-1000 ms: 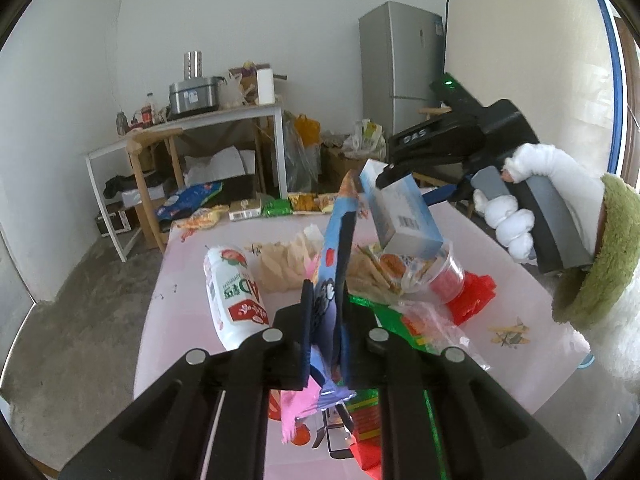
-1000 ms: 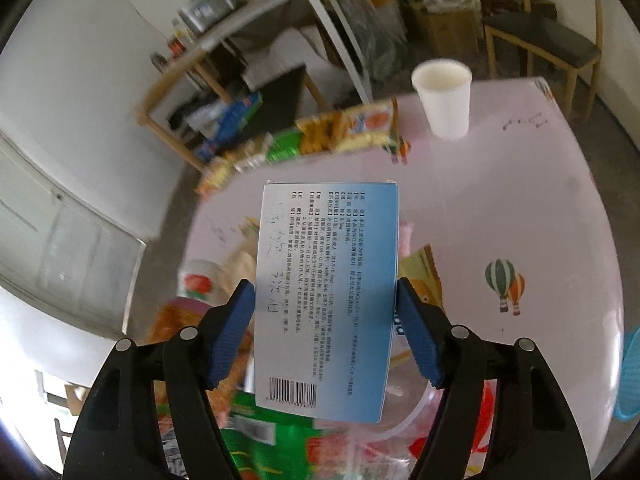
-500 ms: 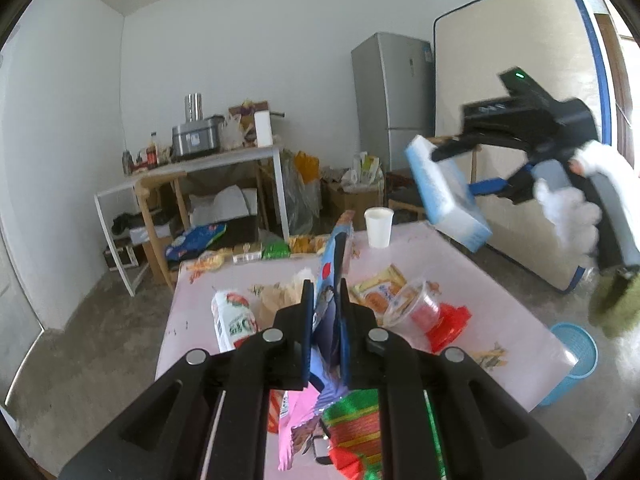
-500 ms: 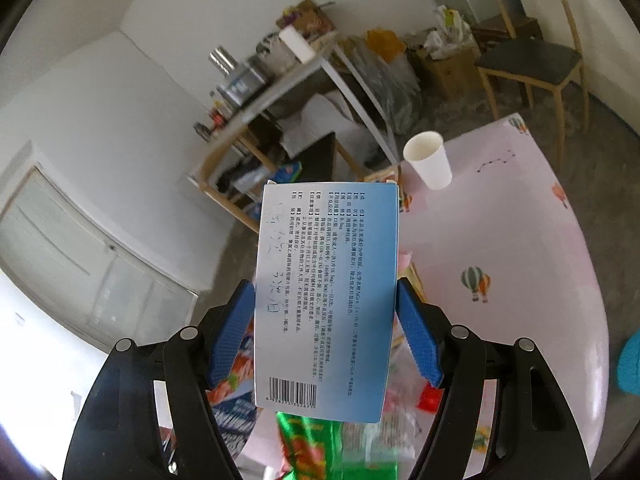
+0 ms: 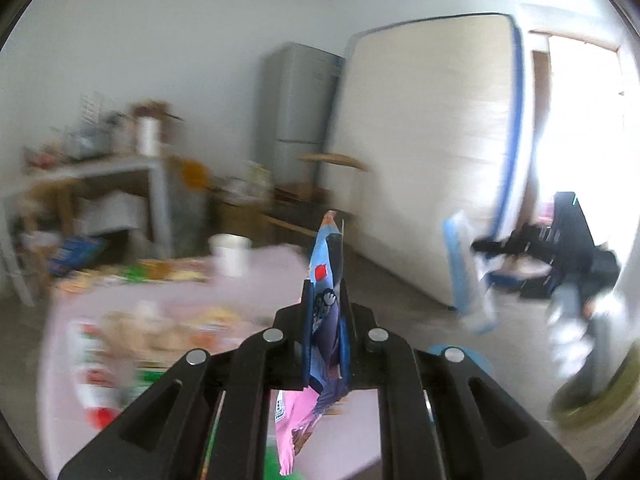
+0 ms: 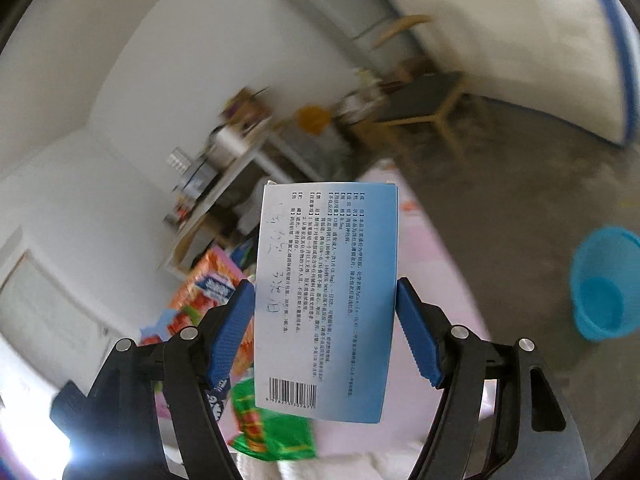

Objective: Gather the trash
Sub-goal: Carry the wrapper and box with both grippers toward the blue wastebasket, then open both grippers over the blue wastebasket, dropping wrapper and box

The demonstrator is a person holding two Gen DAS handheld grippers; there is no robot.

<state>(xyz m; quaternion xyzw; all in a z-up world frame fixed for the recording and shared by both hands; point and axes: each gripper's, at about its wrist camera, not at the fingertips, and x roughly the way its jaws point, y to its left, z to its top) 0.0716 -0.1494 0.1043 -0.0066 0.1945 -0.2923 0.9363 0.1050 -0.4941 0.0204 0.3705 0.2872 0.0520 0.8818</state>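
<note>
While the left wrist view is smeared by blur, the left gripper (image 5: pixel 326 320) is seen clamped on a crumpled blue and pink snack wrapper (image 5: pixel 326 280), which stands upright between the nearly closed jaws and hangs below them toward 6 o'clock. A pink table (image 5: pixel 256 280) strewn with blurred packets is seen from 8 to 10 o'clock of that gripper, with a white paper cup (image 5: pixel 230 254) near its far edge. At 3 o'clock in the same view, the right gripper (image 5: pixel 500 246) is seen over the floor, carrying a blue and white box (image 5: pixel 466 272). In the right wrist view, the right gripper (image 6: pixel 326 332) is closed on that box (image 6: pixel 326 300), its 2 blue pads (image 6: pixel 416 336) pressed against the box's long sides, the barcode end toward the camera. A blue basket (image 6: pixel 604 280) is seen on the grey floor at 3 o'clock of the box, well apart from it. A green wrapper (image 6: pixel 276 428) lies on the table below the box.
</note>
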